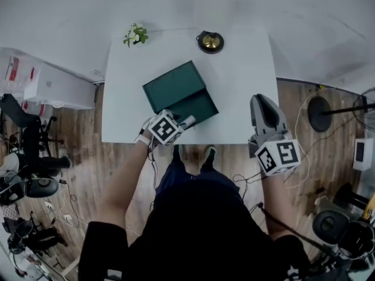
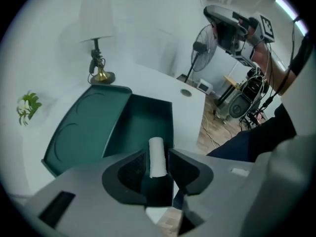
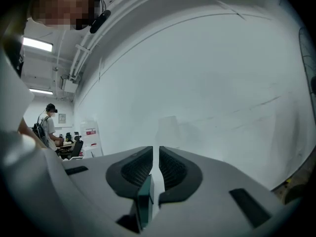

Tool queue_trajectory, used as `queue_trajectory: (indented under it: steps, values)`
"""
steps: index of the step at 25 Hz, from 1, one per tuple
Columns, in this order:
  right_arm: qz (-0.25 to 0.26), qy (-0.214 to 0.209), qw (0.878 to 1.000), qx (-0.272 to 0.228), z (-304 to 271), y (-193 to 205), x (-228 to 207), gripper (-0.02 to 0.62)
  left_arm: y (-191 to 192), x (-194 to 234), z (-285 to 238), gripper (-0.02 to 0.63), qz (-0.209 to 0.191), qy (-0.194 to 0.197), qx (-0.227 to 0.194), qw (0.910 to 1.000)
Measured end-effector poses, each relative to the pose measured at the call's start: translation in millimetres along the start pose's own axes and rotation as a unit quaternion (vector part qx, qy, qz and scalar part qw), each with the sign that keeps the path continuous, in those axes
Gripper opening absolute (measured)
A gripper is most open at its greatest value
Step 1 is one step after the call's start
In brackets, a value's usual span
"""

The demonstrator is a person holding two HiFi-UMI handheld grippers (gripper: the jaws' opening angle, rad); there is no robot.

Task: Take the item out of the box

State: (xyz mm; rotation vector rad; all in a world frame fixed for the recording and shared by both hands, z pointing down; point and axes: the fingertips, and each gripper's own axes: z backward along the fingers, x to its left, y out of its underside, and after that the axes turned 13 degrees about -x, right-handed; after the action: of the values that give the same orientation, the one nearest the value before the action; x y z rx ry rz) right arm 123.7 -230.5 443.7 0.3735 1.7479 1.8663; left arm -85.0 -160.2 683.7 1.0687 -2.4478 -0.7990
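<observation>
White roll (image 2: 157, 153) is clamped between the jaws of your left gripper (image 2: 158, 163), over the near end of the open green box (image 2: 148, 117) on the white table (image 1: 246, 81). Your right gripper (image 3: 155, 154) hangs at the table's near right corner, jaws nearly together with nothing between them. A lamp base (image 1: 210, 41) stands at the far edge.

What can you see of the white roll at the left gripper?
The white roll is a small plain cylinder, matte like paper or cloth, its far end rounded. The left gripper is shut on its near part, a pad on each side; the far end sticks out past the jaws. It points forward along the gripper, over the near edge of the open dark green box. Whether it touches the box cannot be told.
</observation>
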Motion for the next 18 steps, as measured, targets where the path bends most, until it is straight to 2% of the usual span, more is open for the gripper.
queue_trajectory:
  steps: [5, 8, 11, 13, 15, 16, 18]
  values:
    - [0.013, 0.071, 0.997, -0.001, 13, 3, -16, 0.041, 16, 12, -36, 0.147, -0.016, 0.033, 0.038, 0.9986]
    - [0.019, 0.121, 0.993, -0.004, 25, 4, -16, 0.034, 19, 11, -52, 0.147, -0.033, 0.060, 0.041, 0.9968]
    - [0.029, 0.166, 0.986, -0.016, 37, 0, -11, 0.025, 17, 13, -65, 0.149, -0.033, 0.077, 0.032, 0.9960]
    - [0.034, 0.190, 0.981, -0.024, 44, -2, -4, 0.017, 28, 4, -66, 0.149, -0.002, 0.100, 0.059, 0.9932]
    - [0.039, 0.207, 0.977, -0.028, 47, -2, 5, 0.014, 52, -18, -55, 0.149, 0.061, 0.147, 0.129, 0.9789]
    - [0.041, 0.214, 0.976, -0.028, 48, -2, 10, 0.014, 56, -23, -54, 0.149, 0.075, 0.159, 0.144, 0.9739]
    - [0.045, 0.225, 0.973, -0.030, 50, -2, 18, 0.012, 58, -27, -55, 0.147, 0.075, 0.169, 0.155, 0.9704]
